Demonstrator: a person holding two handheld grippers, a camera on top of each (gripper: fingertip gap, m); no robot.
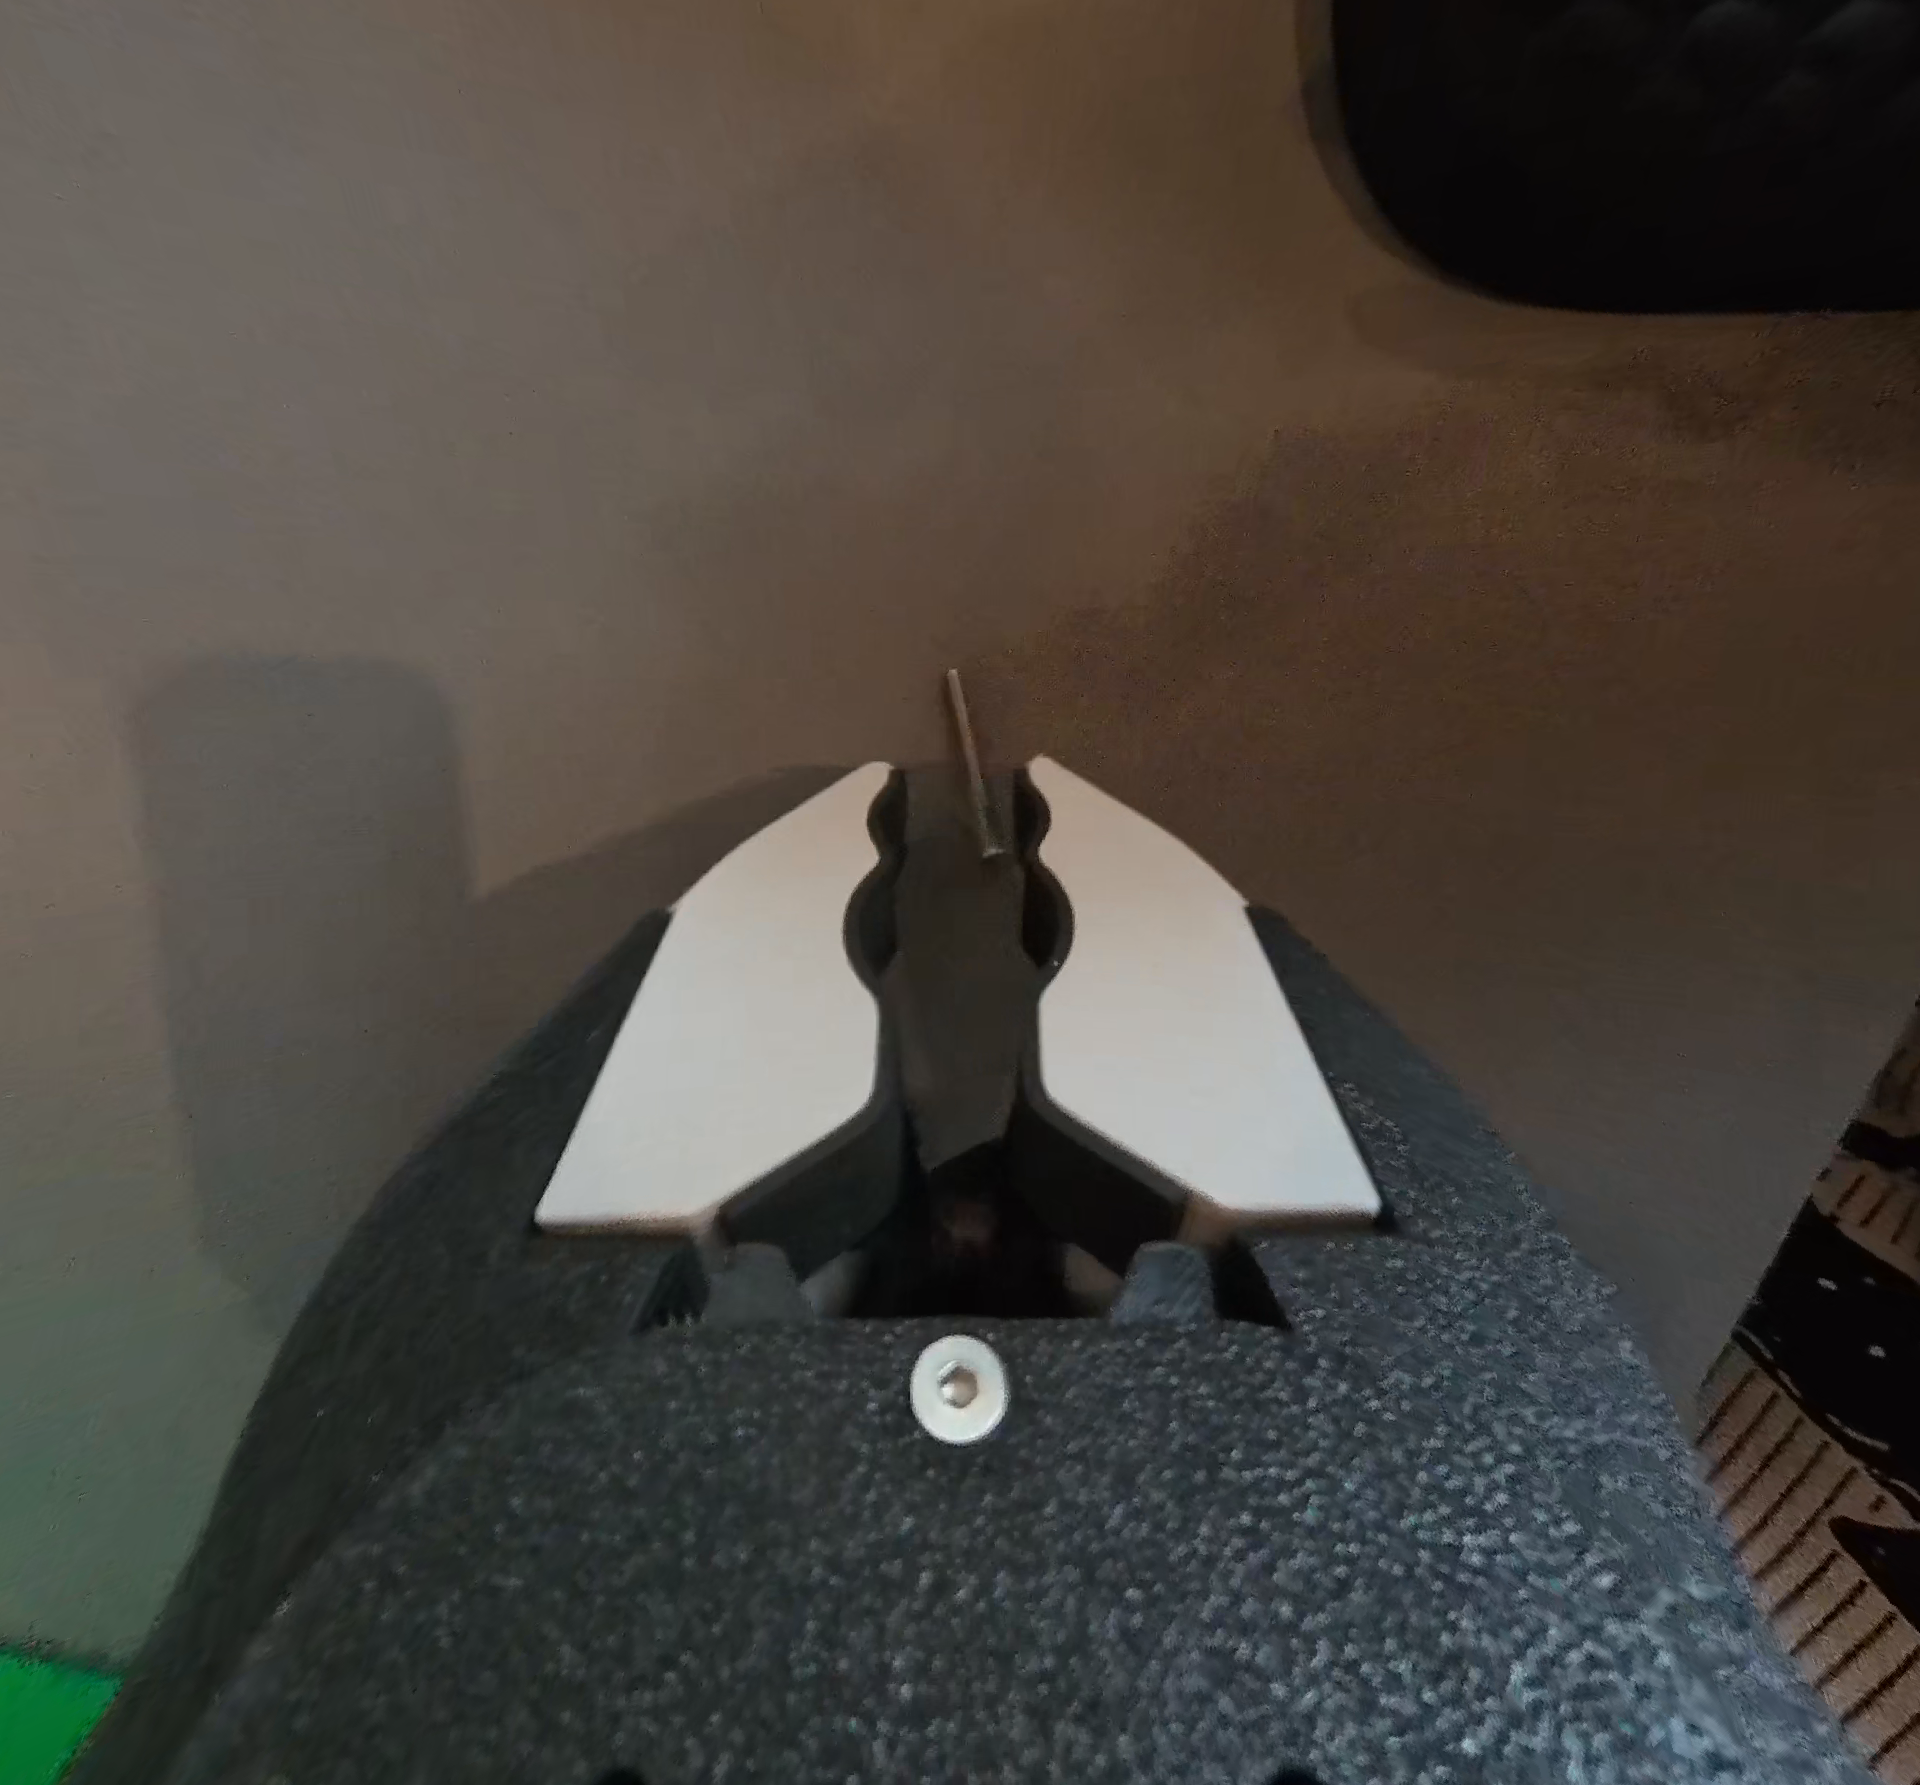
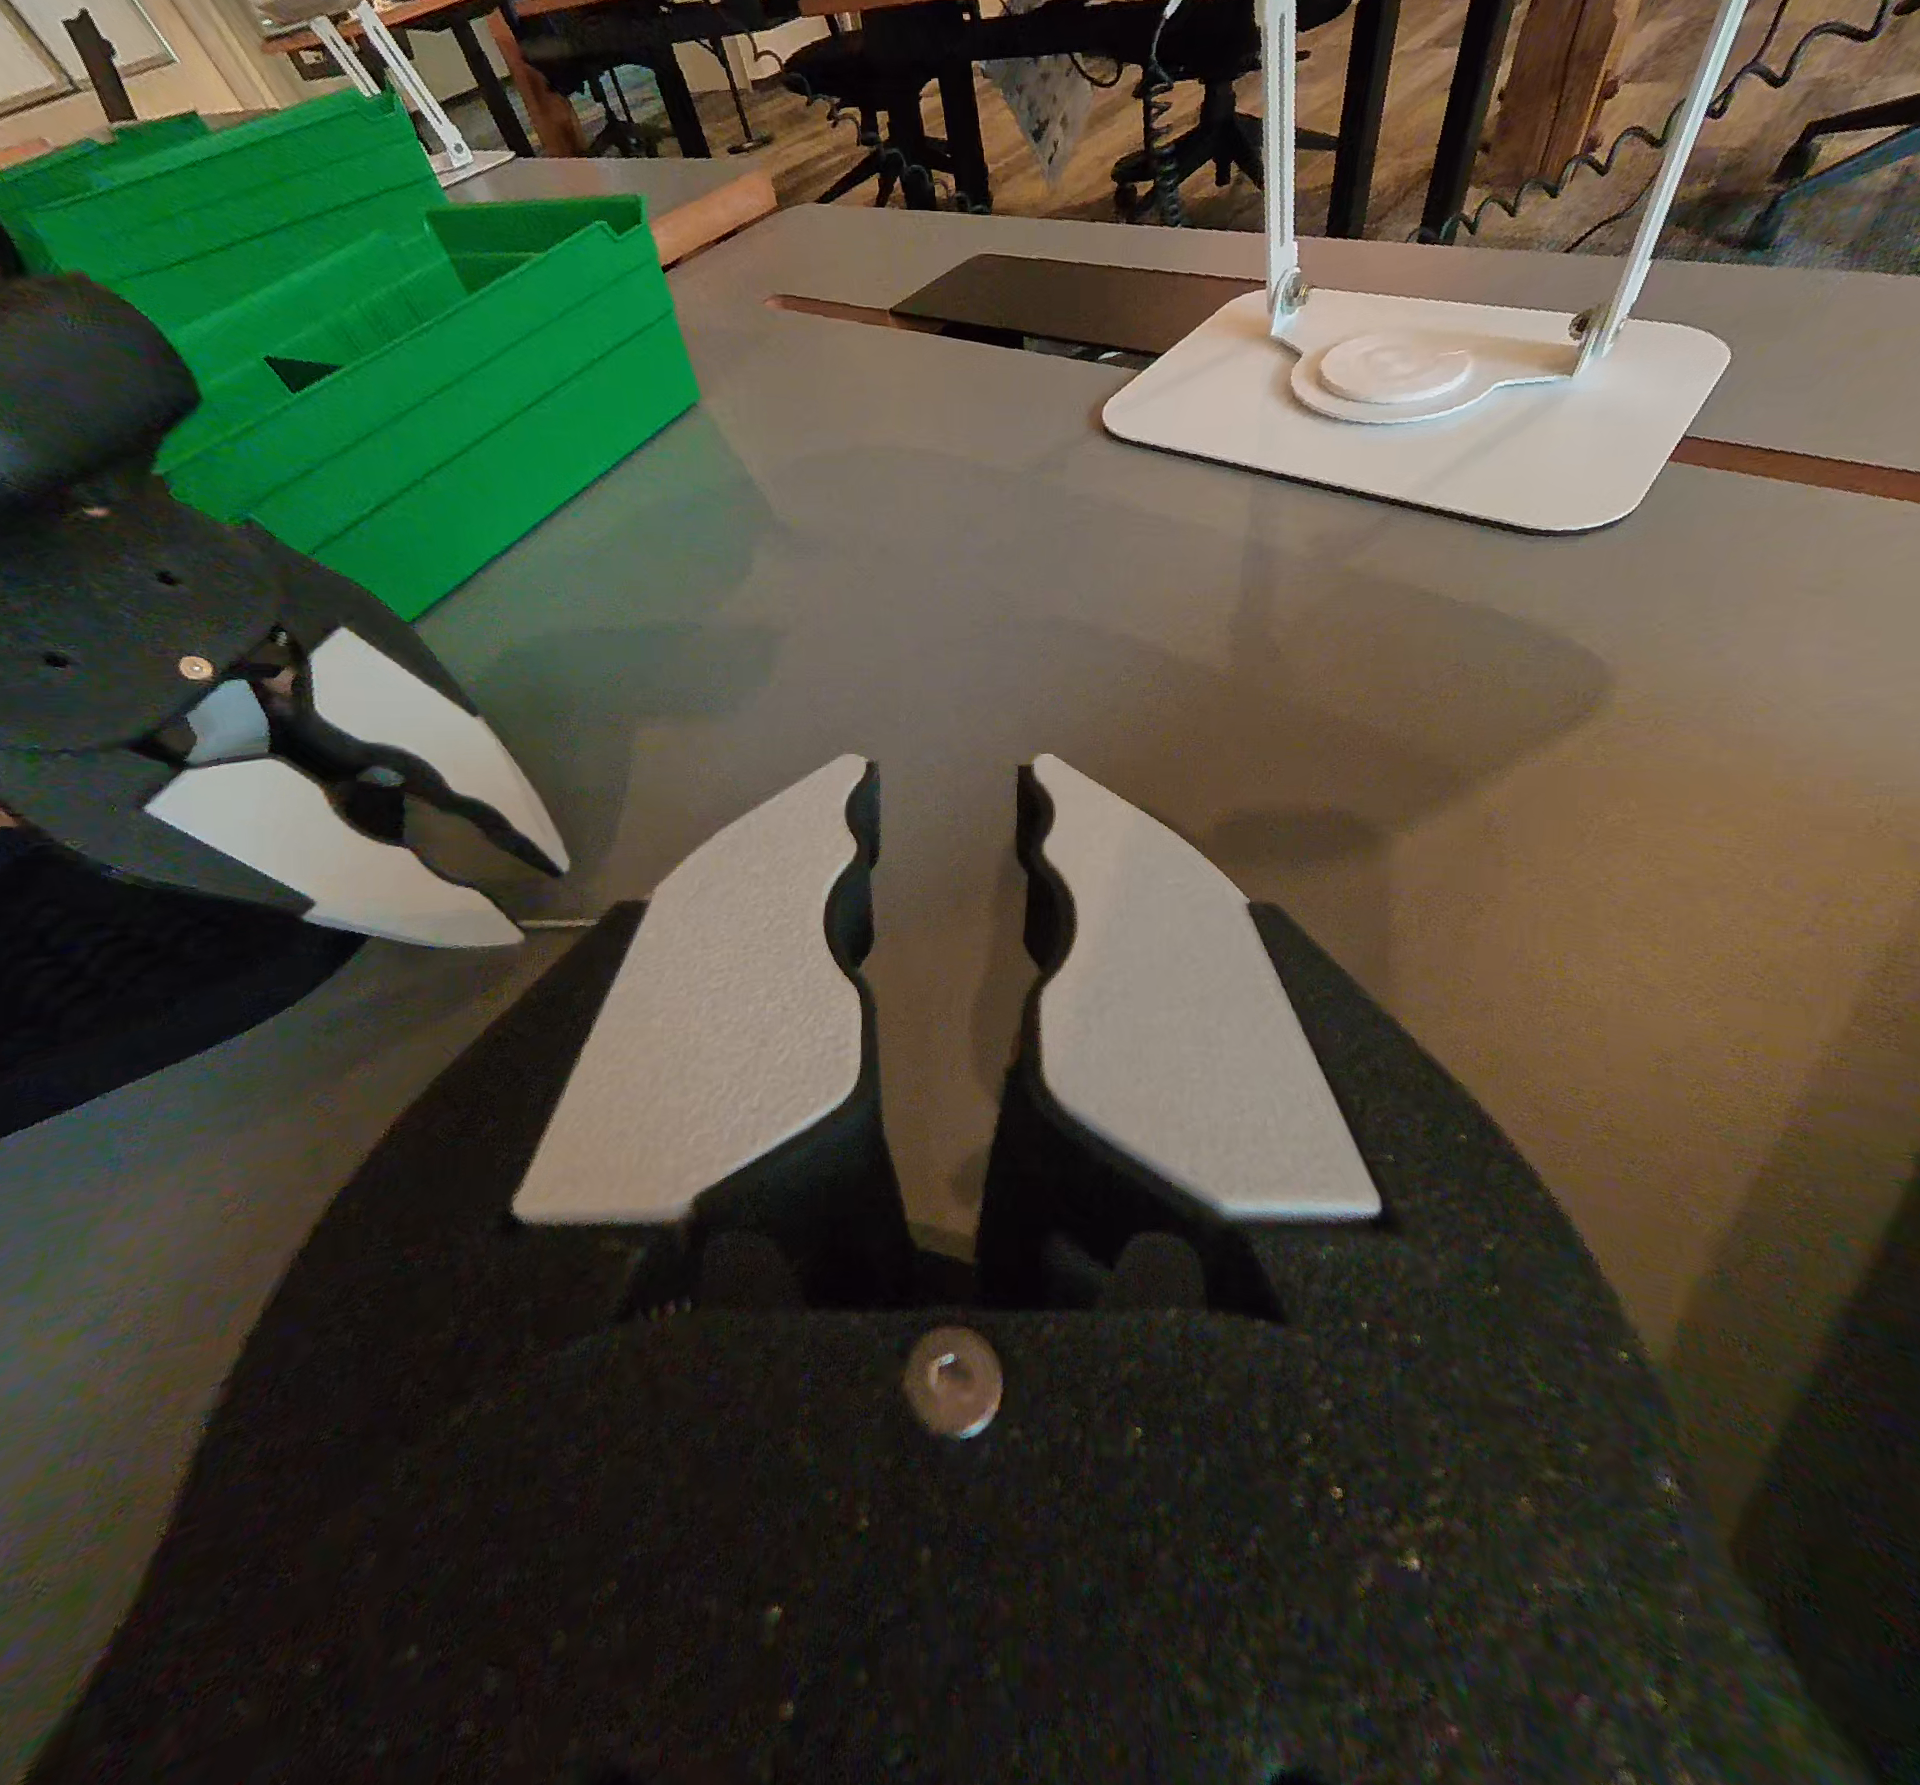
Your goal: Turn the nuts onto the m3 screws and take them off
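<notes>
In the left wrist view a thin dark screw (image 1: 971, 769) lies between the fingertips of my left gripper (image 1: 961, 779), nearer the right pad. The pads stand apart and do not press on it, so the gripper is open. It points down at the grey table (image 1: 520, 385). The right wrist view shows the left gripper (image 2: 540, 904) low at the left, its fingers apart with the tips close to the table. My right gripper (image 2: 945, 779) is open and empty above the grey table (image 2: 1039, 592). I see no nut.
Green bins (image 2: 416, 385) stand at the back left. A white lamp base (image 2: 1434, 426) and a black plate (image 2: 1060, 301) sit at the back right. A black padded object (image 1: 1662, 73) is at the top right of the left wrist view. Tip to tip, the grippers are about 20 centimetres apart.
</notes>
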